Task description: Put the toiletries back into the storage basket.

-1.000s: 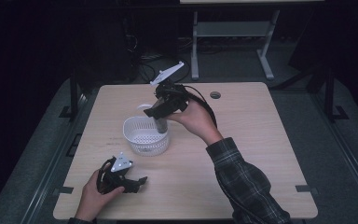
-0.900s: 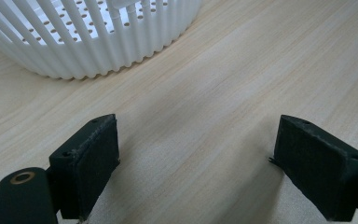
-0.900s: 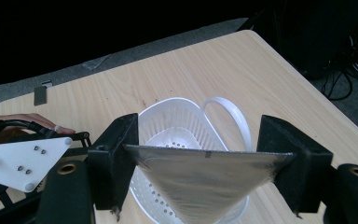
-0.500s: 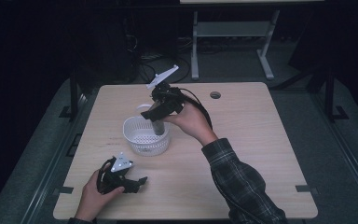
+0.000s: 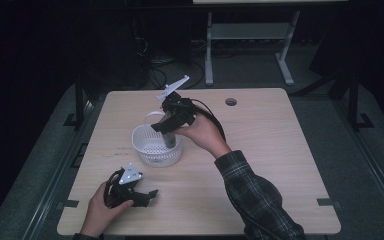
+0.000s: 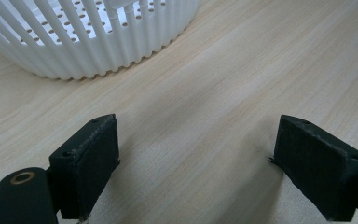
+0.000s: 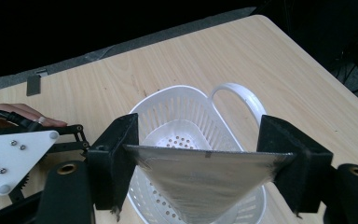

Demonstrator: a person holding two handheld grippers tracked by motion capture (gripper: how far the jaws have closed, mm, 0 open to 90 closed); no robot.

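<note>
The person's right hand (image 5: 202, 131) is reaching across the table (image 5: 280, 150), tipping the right gripper (image 5: 169, 131) down over the white basket (image 5: 156, 148). Its jaws are pinching a grey, funnel-shaped piece (image 7: 200, 179) by its wide top edge, the narrow end hanging inside the basket. The left gripper (image 5: 142, 196) is resting on the table near the basket, jaws spread with nothing between them.

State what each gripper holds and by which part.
The right gripper clamps a grey metallic cone-shaped piece by its wide top edge, above the white slotted plastic basket. The left gripper holds nothing.
</note>
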